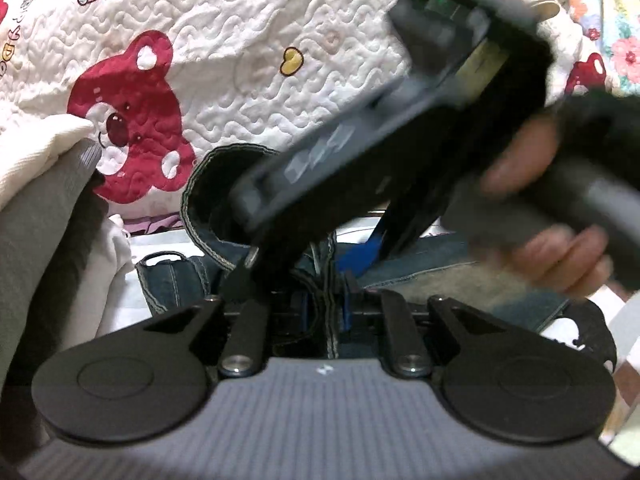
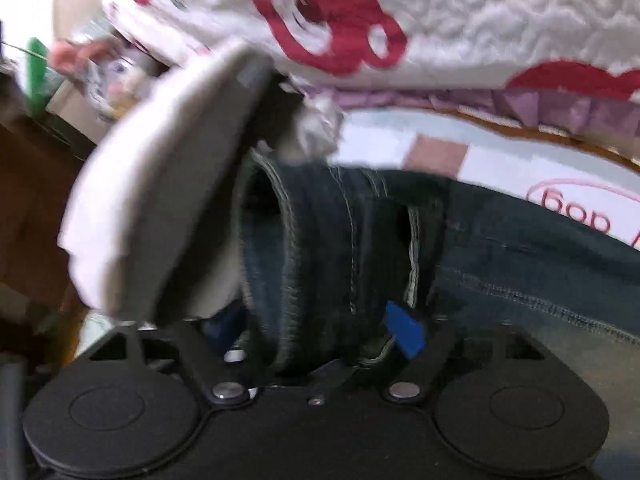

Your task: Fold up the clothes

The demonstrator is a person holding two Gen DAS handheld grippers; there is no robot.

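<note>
The white quilted blanket with red bear faces (image 1: 248, 40) fills the upper part of both wrist views, and its purple ruffled edge (image 2: 560, 112) hangs along the far side of a pale printed sheet with pink lettering (image 2: 500, 168). On that sheet lie the dark blue denim jeans with pale stitching (image 2: 520, 248), stretched out to the right in the right wrist view, with an open hem or cuff standing up as a dark ring (image 1: 208, 200) near the middle of the left wrist view. A white and grey folded garment (image 1: 36, 184) is heaped at the left edge of the left wrist view, just beside the jeans.

The right gripper (image 1: 400, 152), a black and grey handheld tool, crosses the left wrist view diagonally, blurred, above the jeans. The person's right hand (image 1: 560, 216) wraps around its handle at the right. In its own view the jaws stand spread wide, and a fold of denim lies between them near the blue pad (image 2: 404, 332); I cannot tell whether the pads press on it.

The left gripper (image 1: 326, 300) sits low in its view, with its jaws nearly pressed together, pinching a seamed strip of the jeans between the blue pads (image 1: 347, 304). In the right wrist view a large pale grey blurred shape (image 2: 160, 208) covers the left side; I cannot tell what it is.
</note>
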